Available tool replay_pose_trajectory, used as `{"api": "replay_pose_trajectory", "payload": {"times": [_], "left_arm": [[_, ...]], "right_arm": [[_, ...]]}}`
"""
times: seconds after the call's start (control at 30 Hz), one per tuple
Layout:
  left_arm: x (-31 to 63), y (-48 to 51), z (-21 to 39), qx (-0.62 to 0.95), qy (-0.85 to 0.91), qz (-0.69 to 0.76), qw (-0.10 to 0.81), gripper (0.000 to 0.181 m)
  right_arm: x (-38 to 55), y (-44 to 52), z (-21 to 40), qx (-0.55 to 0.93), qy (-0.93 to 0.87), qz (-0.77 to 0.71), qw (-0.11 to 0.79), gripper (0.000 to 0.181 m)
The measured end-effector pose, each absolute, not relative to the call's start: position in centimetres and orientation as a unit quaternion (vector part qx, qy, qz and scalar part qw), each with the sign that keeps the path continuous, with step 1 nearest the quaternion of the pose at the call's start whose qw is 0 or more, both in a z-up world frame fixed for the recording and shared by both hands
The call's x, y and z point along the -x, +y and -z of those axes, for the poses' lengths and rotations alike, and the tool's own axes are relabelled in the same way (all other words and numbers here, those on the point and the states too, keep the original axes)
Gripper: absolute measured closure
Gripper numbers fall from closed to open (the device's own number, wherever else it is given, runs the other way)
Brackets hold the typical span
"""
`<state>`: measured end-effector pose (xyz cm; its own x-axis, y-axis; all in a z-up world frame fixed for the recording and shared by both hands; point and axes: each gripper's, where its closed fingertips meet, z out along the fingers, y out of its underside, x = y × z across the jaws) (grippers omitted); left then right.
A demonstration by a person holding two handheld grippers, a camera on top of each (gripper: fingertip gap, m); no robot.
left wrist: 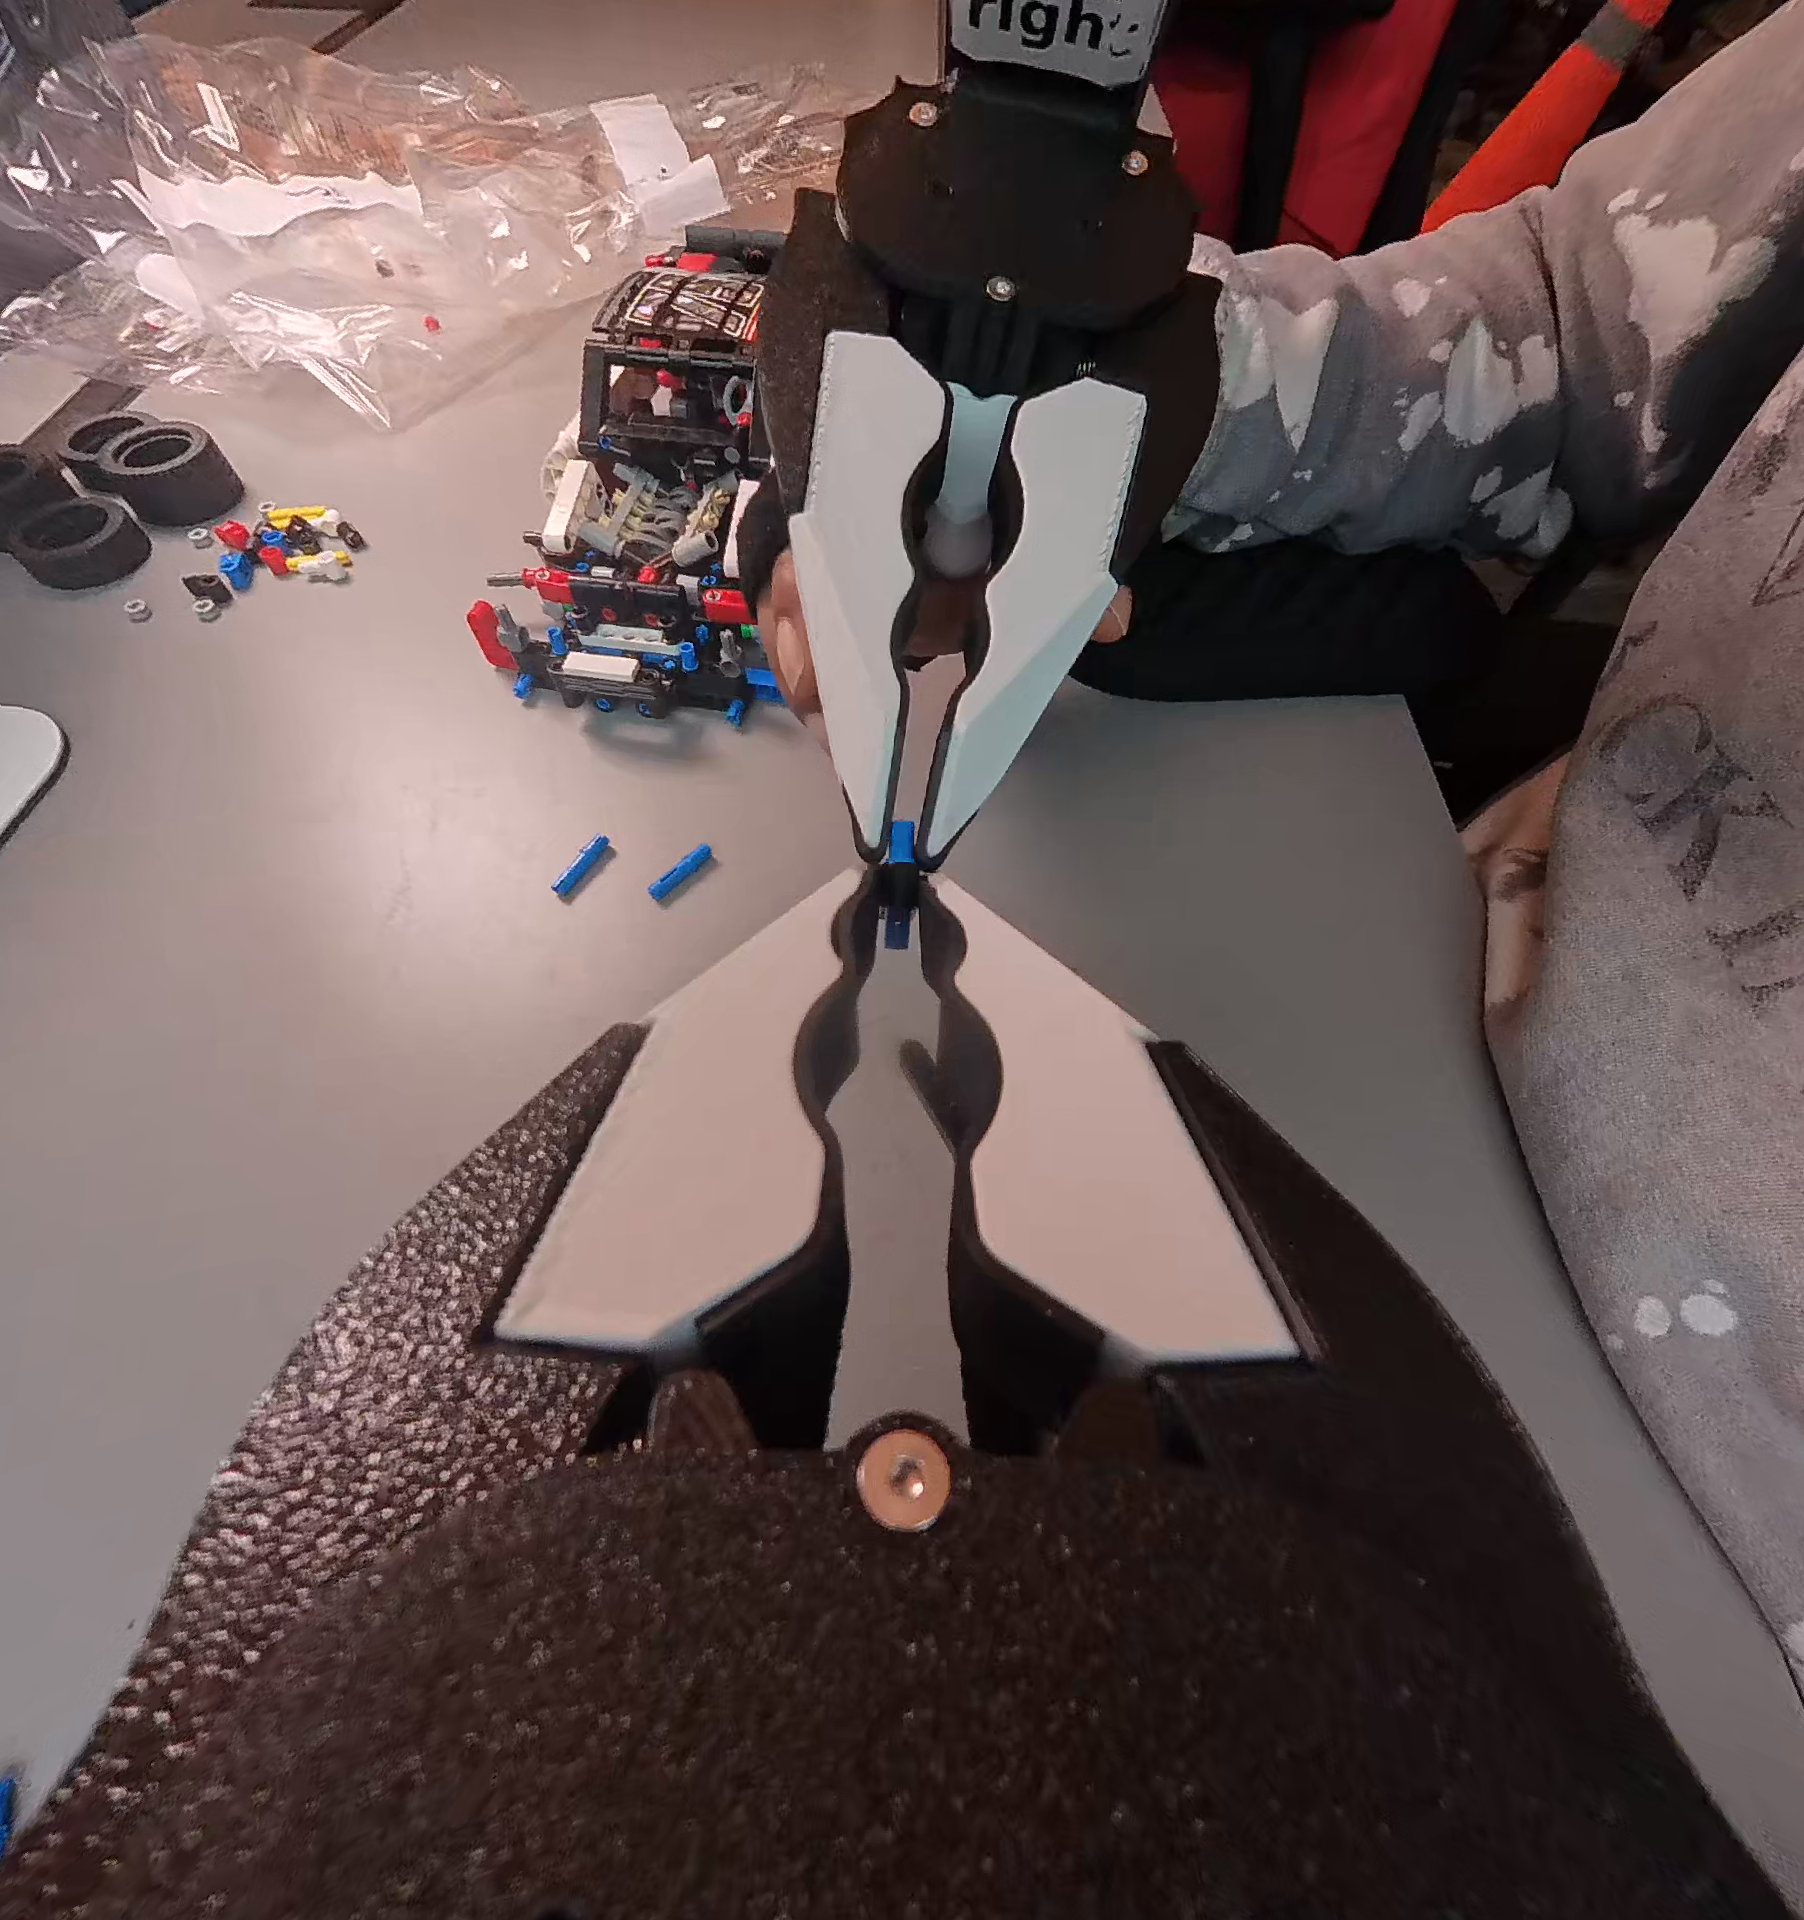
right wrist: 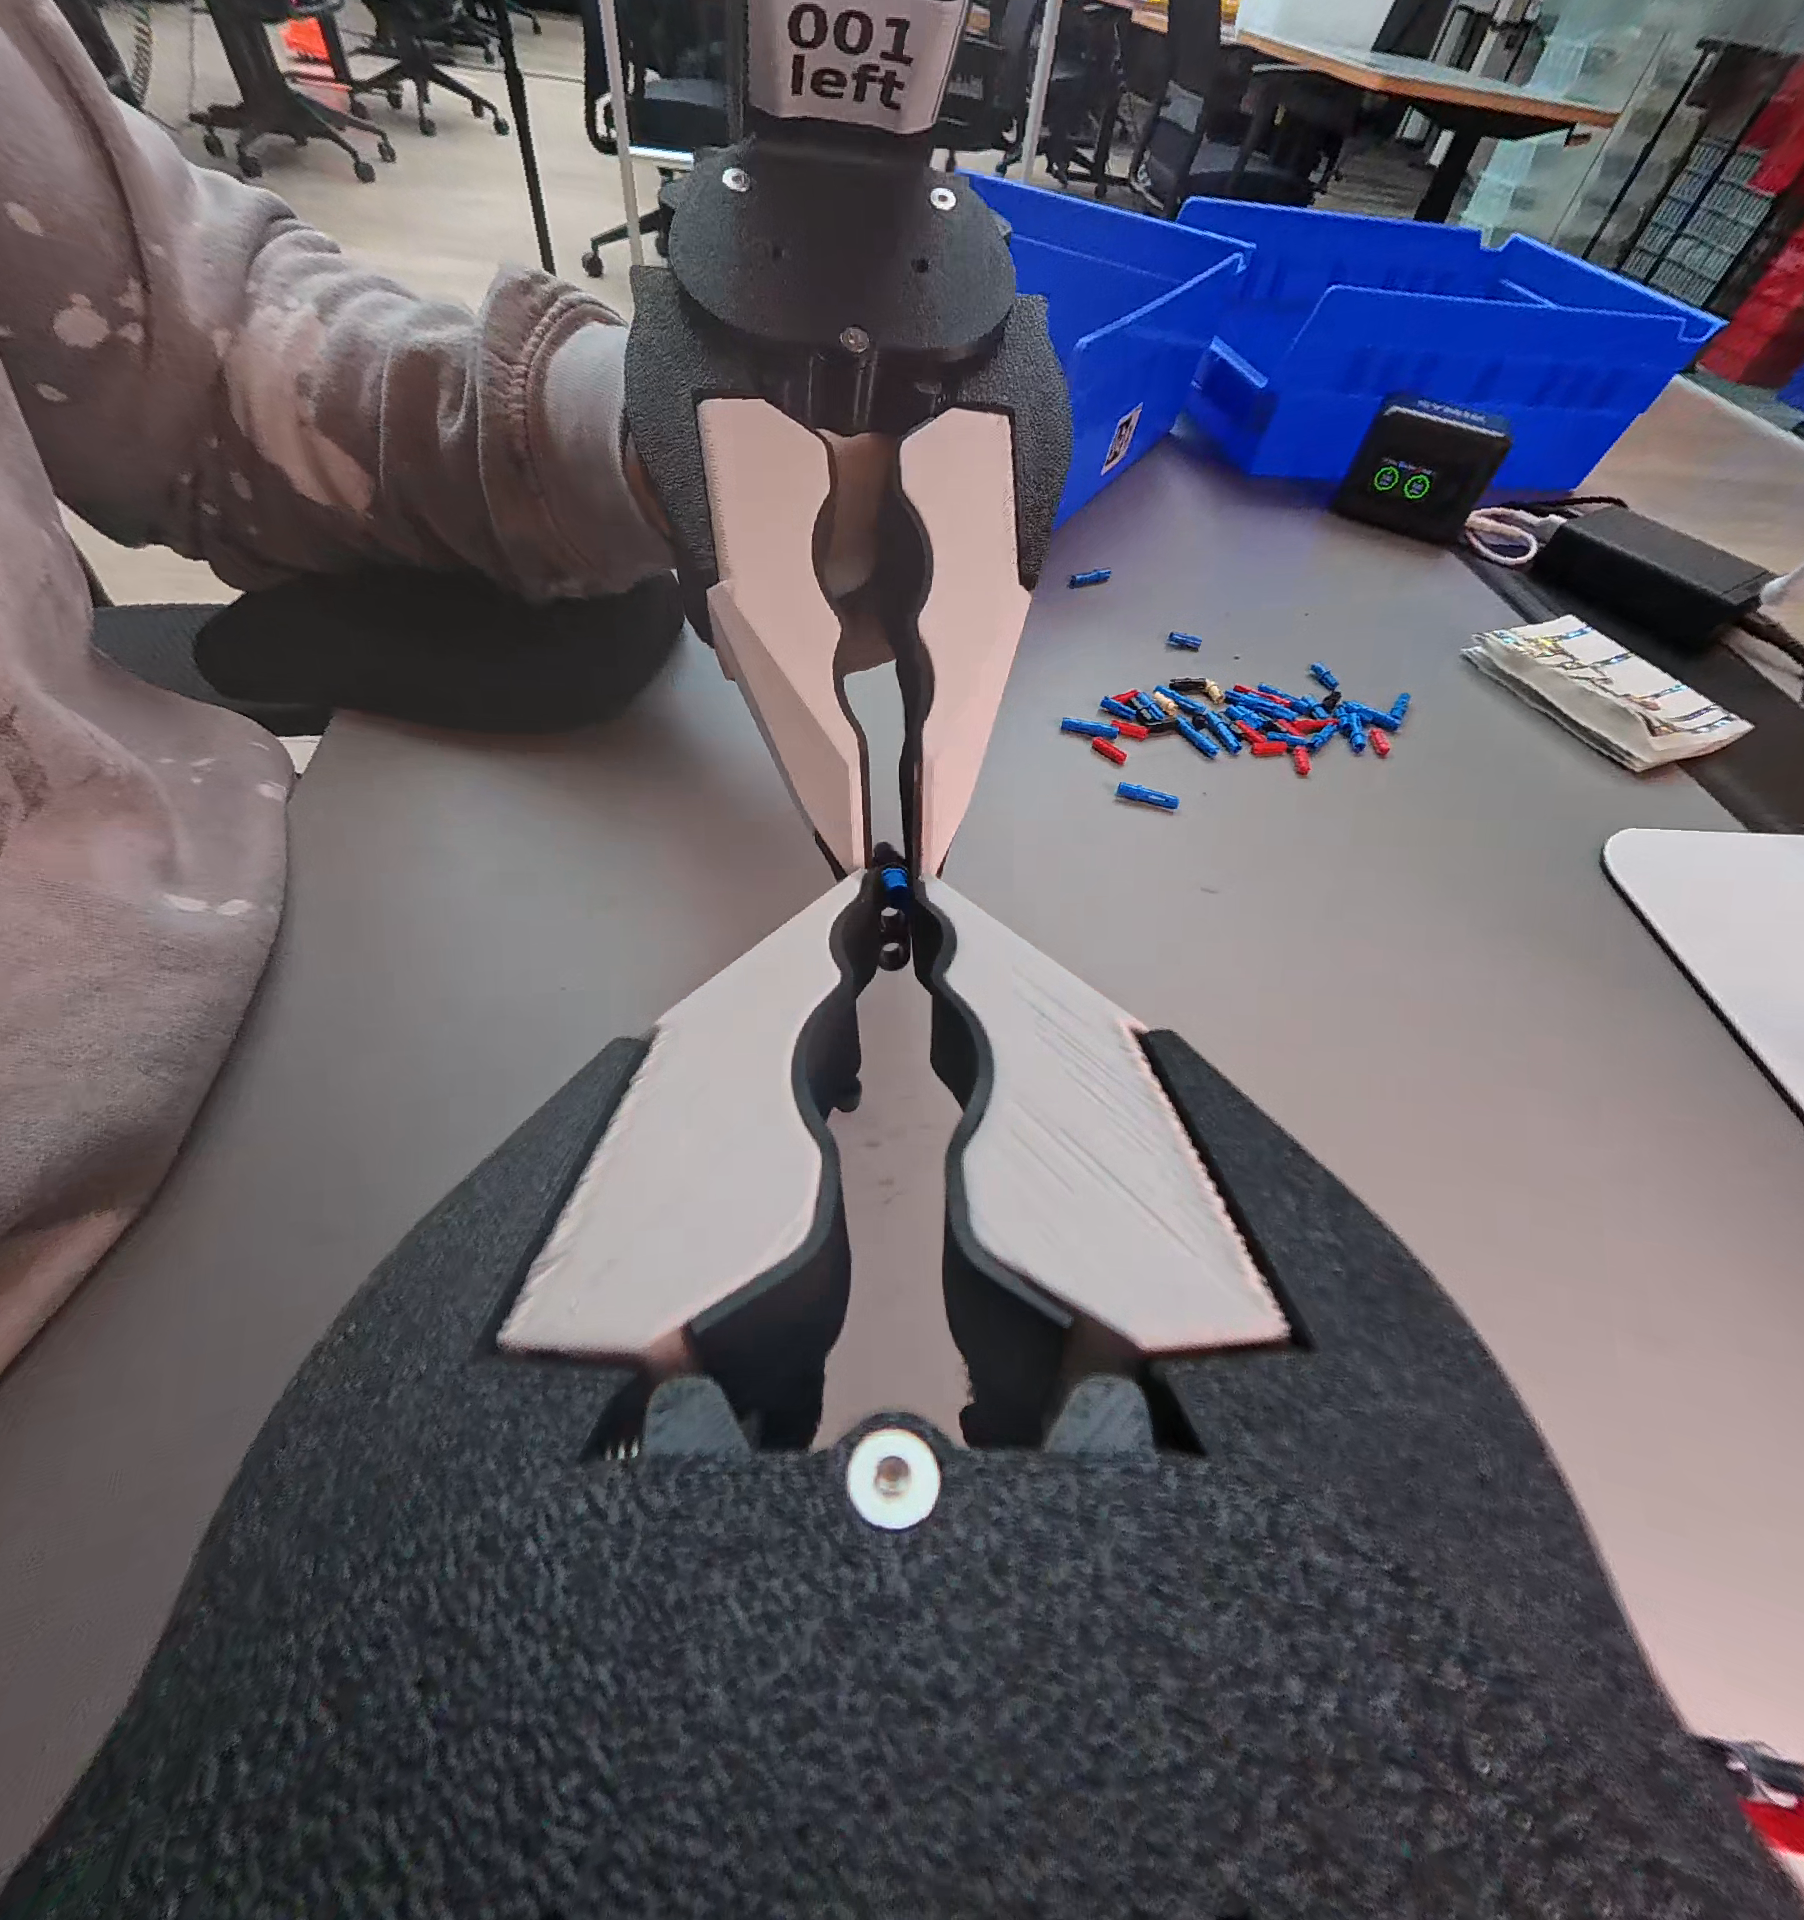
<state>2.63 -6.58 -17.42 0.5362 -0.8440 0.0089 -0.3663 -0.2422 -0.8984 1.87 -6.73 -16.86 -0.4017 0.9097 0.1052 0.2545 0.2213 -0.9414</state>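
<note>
Blue pin [left wrist: 900, 844] sits at frame centre, pinched by the narrow-closed right gripper [left wrist: 899, 847] and half pressed into a black connector [left wrist: 896, 891] clamped by the left gripper [left wrist: 895, 904]; spare blue pins [left wrist: 630, 865] lie centre-left.

Three black tyres [left wrist: 77, 488], two loose blue pins [left wrist: 630, 868], two blue bins [right wrist: 1397, 343].

Right gripper [right wrist: 893, 909] pinching black piece [right wrist: 890, 935], left gripper [right wrist: 893, 852] pinching blue pin [right wrist: 890, 878]

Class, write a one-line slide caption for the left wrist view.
Left gripper and right gripper meet tip to tip, pinching a blue pin and black connector above the table.
</note>
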Motion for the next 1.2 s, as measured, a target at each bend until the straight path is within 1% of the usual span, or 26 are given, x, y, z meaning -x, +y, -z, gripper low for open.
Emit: {"api": "replay_pose_trajectory", "payload": {"times": [0.03, 0.17, 0.27, 0.37, 0.4, 0.47, 0.53, 0.63, 0.77, 0.9, 0.93, 1.0, 1.07, 1.13, 1.2], "left_arm": [[-2.7, -6.7, 17.5, 0.742, 0.413, 0.253, 0.463, 0.177], [-2.8, -6.9, 17.6, 0.737, 0.431, 0.234, 0.465, 0.177], [-2.8, -7.0, 17.1, 0.734, 0.431, 0.233, 0.470, 0.177], [-2.7, -7.3, 16.2, 0.727, 0.417, 0.266, 0.476, 0.177], [-1.8, -7.1, 16.3, 0.735, 0.415, 0.248, 0.476, 0.177], [0.7, -6.8, 16.0, 0.741, 0.396, 0.237, 0.488, 0.176], [2.1, -6.4, 15.6, 0.749, 0.364, 0.250, 0.493, 0.176], [2.3, -6.0, 16.1, 0.762, 0.352, 0.256, 0.481, 0.176], [2.6, -5.6, 17.3, 0.778, 0.322, 0.278, 0.463, 0.176], [3.5, -5.2, 16.0, 0.770, 0.293, 0.294, 0.485, 0.176], [4.0, -5.1, 15.4, 0.768, 0.284, 0.291, 0.495, 0.175], [6.1, -4.6, 13.8, 0.768, 0.259, 0.261, 0.524, 0.175], [9.5, -4.2, 11.8, 0.777, 0.221, 0.198, 0.556, 0.175], [14.6, -4.4, 9.7, 0.795, 0.166, 0.097, 0.576, 0.175], [20.7, -5.8, 8.1, 0.816, 0.100, -0.026, 0.568, 0.175]], "right_arm": [[-1.9, -6.9, 16.9, 0.417, -0.699, -0.465, 0.349, 0.177], [-2.0, -7.2, 17.0, 0.407, -0.707, -0.461, 0.350, 0.178], [-2.1, -7.3, 16.5, 0.403, -0.703, -0.476, 0.343, 0.179], [-2.4, -7.4, 15.6, 0.398, -0.690, -0.507, 0.329, 0.179], [-2.8, -6.9, 15.3, 0.402, -0.686, -0.511, 0.327, 0.179], [-4.5, -4.3, 12.6, 0.411, -0.637, -0.550, 0.350, 0.179], [-5.3, -2.2, 11.5, 0.428, -0.616, -0.544, 0.376, 0.179], [-3.9, -1.2, 15.1, 0.476, -0.656, -0.444, 0.383, 0.179], [-3.1, -1.2, 21.4, 0.498, -0.738, -0.294, 0.349, 0.178], [-3.3, -0.9, 24.9, 0.507, -0.774, -0.205, 0.320, 0.177], [-3.5, -0.8, 25.5, 0.508, -0.778, -0.193, 0.314, 0.173], [-3.5, -1.0, 25.4, 0.511, -0.774, -0.208, 0.310, 0.166], [-3.3, -0.7, 24.4, 0.517, -0.762, -0.223, 0.320, 0.160], [-3.1, -0.8, 23.1, 0.516, -0.748, -0.251, 0.333, 0.160], [-3.0, -0.8, 22.2, 0.515, -0.737, -0.273, 0.343, 0.161]]}}
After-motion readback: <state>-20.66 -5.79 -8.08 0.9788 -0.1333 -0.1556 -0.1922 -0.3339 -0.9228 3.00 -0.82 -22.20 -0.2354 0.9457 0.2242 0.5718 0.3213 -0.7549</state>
